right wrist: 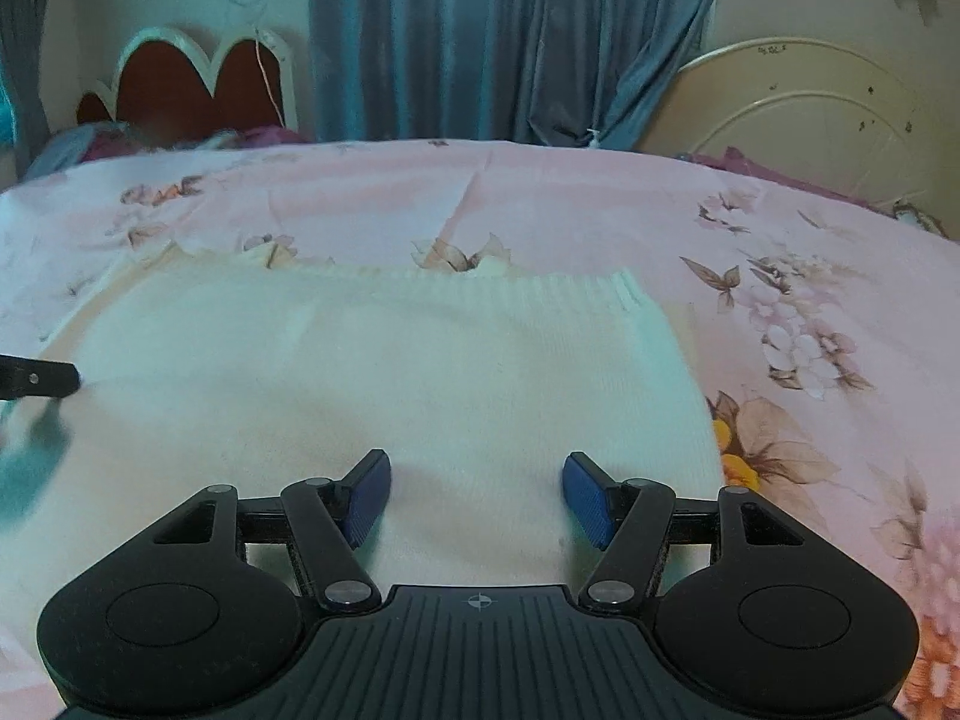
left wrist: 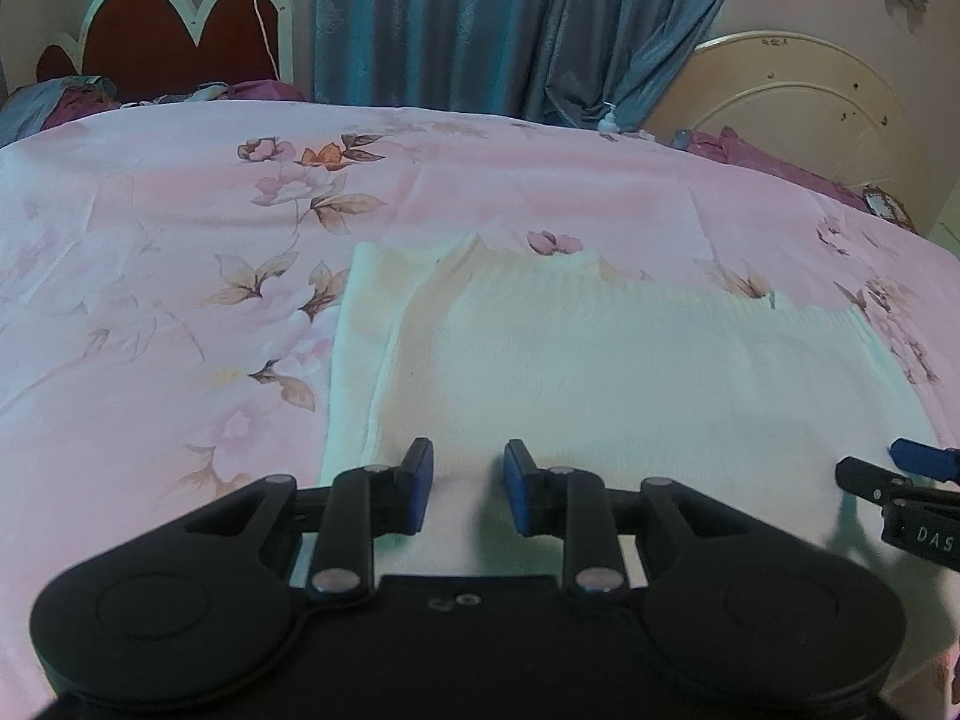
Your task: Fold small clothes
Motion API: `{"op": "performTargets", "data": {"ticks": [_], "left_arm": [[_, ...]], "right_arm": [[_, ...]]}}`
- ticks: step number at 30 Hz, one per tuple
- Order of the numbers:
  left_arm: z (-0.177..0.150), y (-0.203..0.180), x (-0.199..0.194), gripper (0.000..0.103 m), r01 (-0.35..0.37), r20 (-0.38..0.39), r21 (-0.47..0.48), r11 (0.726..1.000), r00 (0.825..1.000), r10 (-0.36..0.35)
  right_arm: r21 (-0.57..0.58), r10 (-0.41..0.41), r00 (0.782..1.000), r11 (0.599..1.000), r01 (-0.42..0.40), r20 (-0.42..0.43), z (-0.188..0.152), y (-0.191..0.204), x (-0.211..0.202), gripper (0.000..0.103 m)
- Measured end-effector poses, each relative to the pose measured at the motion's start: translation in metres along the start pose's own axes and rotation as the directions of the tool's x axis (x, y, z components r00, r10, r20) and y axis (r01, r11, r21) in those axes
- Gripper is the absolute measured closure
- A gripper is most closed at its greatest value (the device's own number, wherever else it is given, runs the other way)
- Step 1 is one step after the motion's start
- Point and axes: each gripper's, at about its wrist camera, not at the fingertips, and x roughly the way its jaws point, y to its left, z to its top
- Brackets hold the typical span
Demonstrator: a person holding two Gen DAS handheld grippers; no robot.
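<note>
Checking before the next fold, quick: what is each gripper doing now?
Left gripper: open, narrow gap, empty, over the white knitted garment.
Right gripper: open wider, empty, over it too.

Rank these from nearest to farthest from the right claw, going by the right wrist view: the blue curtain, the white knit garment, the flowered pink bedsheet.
1. White knit garment: directly under and ahead of the right claw.
2. Flowered pink bedsheet: around the garment, stretching right and beyond it.
3. Blue curtain: hanging behind the bed's far edge.
</note>
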Motion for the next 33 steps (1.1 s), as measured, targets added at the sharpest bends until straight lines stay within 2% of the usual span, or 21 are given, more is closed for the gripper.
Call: {"op": "performTargets", "data": {"ticks": [3, 5, 6, 7, 9, 19, 22, 24, 26, 30, 33], "left_arm": [[-0.001, 0.005, -0.01, 0.074, 0.023, -0.013, -0.017, 1.0, 1.0, -0.023], [-0.005, 0.007, -0.017, 0.068, 0.047, -0.026, -0.029, 0.998, 0.999, -0.048], [-0.008, 0.01, -0.021, 0.06, 0.063, -0.037, -0.04, 0.997, 0.997, -0.064], [-0.011, 0.011, -0.024, 0.048, 0.073, -0.046, -0.051, 0.996, 0.996, -0.076], [-0.019, 0.016, -0.032, 0.035, 0.09, -0.055, -0.076, 0.993, 0.994, -0.094], [-0.068, 0.037, -0.069, 0.034, 0.135, -0.129, -0.168, 0.976, 0.979, -0.158], [-0.082, 0.041, -0.071, 0.036, 0.16, -0.164, -0.216, 0.963, 0.967, -0.197], [-0.09, 0.045, -0.072, 0.036, 0.195, -0.152, -0.276, 0.941, 0.958, -0.243], [-0.095, 0.051, -0.069, 0.036, 0.243, -0.118, -0.361, 0.9, 0.946, -0.302], [-0.102, 0.06, -0.047, 0.035, 0.343, -0.006, -0.516, 0.785, 0.915, -0.404], [-0.1, 0.064, -0.028, 0.034, 0.385, 0.093, -0.604, 0.697, 0.903, -0.419]], "right_arm": [[0.051, 0.017, 1.0, 0.999, -0.017, 0.015, -0.008, 0.004, -0.018, 0.04], [0.051, 0.013, 0.999, 0.999, -0.012, -0.038, -0.019, 0.008, -0.016, 0.04], [0.043, 0.002, 0.999, 0.999, 0.0, -0.049, -0.024, 0.011, -0.015, 0.04], [0.035, -0.011, 0.999, 0.999, 0.013, -0.044, -0.028, 0.013, -0.018, 0.04], [0.045, -0.017, 0.999, 0.999, 0.019, -0.051, -0.028, 0.015, -0.023, 0.04], [0.131, 0.032, 0.999, 0.991, -0.028, -0.034, -0.037, 0.027, -0.055, 0.04], [0.135, 0.052, 0.998, 0.99, -0.048, -0.029, -0.039, 0.036, -0.06, 0.04], [0.14, 0.065, 0.998, 0.988, -0.061, -0.023, -0.04, 0.041, -0.062, 0.04], [0.144, 0.073, 0.997, 0.987, -0.07, -0.015, -0.04, 0.045, -0.064, 0.04], [0.141, 0.083, 0.997, 0.987, -0.081, -0.008, -0.039, 0.052, -0.066, 0.04], [0.129, 0.082, 0.997, 0.988, -0.081, 0.0, -0.034, 0.054, -0.062, 0.04]]}}
